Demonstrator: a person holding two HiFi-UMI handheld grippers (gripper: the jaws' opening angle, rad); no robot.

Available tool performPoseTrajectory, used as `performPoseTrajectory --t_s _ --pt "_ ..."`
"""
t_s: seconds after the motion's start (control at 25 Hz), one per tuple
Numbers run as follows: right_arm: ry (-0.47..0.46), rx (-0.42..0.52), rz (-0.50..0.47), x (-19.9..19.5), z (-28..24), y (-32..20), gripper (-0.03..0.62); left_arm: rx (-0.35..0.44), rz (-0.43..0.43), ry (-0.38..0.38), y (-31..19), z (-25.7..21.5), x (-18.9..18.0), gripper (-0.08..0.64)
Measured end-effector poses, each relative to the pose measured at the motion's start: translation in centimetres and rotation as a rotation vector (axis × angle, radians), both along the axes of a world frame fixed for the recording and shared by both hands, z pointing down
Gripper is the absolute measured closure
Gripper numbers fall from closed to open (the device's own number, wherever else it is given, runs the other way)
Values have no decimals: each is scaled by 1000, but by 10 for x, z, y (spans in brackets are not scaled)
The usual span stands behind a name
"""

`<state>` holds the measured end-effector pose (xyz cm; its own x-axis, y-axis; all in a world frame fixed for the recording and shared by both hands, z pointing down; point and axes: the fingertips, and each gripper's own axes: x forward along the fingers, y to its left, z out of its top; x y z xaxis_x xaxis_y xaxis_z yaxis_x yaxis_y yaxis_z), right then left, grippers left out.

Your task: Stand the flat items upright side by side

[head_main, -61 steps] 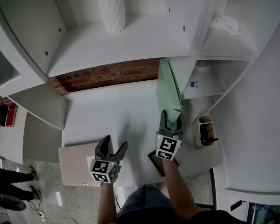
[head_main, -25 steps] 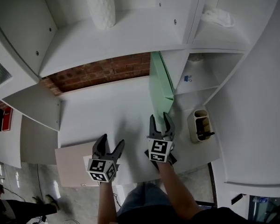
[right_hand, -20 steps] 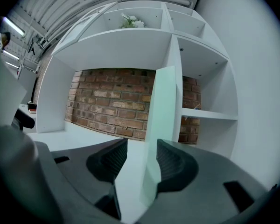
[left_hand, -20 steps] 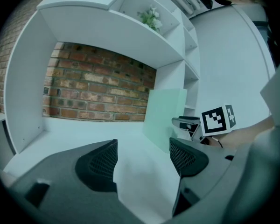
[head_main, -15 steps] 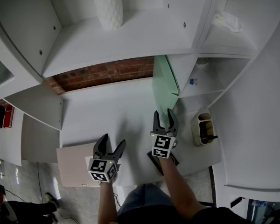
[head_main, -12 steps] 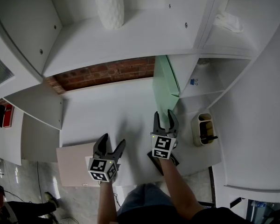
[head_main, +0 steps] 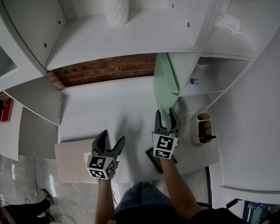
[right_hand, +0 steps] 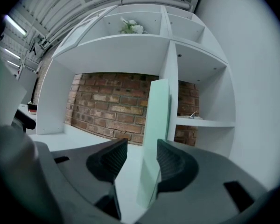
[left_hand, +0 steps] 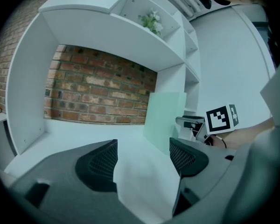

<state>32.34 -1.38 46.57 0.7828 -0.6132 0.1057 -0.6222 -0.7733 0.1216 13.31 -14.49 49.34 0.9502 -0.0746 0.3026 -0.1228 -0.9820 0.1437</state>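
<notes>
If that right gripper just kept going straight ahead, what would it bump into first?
Most likely the green board: it stands just ahead, its near edge already between the right gripper's open jaws, though exact depth is unclear.

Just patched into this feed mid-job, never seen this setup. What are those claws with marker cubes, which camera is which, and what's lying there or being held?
No robot: a person holds a two-jaw gripper in each hand; the marker cubes are part of them. The top-down picture comes from a camera on the person's head; the other two cameras ride on the grippers, looking along their jaws. The left gripper is open and empty above the desk. The right gripper has its jaws apart around the edge of the green board, which stands upright beside the shelf divider; nothing is clamped. A pinkish flat board lies at the desk's front left, a dark flat item under the right wrist, a pen holder to the right.
</notes>
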Motion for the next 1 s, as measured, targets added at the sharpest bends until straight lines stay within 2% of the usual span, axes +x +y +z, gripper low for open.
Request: performPoseTrajectory --t_s 0.28,0.44,0.68,1.0 --pt "25 0 -36 -15 -18 3 402 17 -36 9 -2 -11 -12 215" --pt "34 -16 -107 -33 -20 -17 402 26 -93 18 -17 -18 -31 215" --pt "30 -28 -305 -85 -19 -83 402 30 -252 10 -50 -20 -91 215" --pt "25 -54 -615 -179 -14 -180 402 17 -496 -20 -93 -10 -189 215"
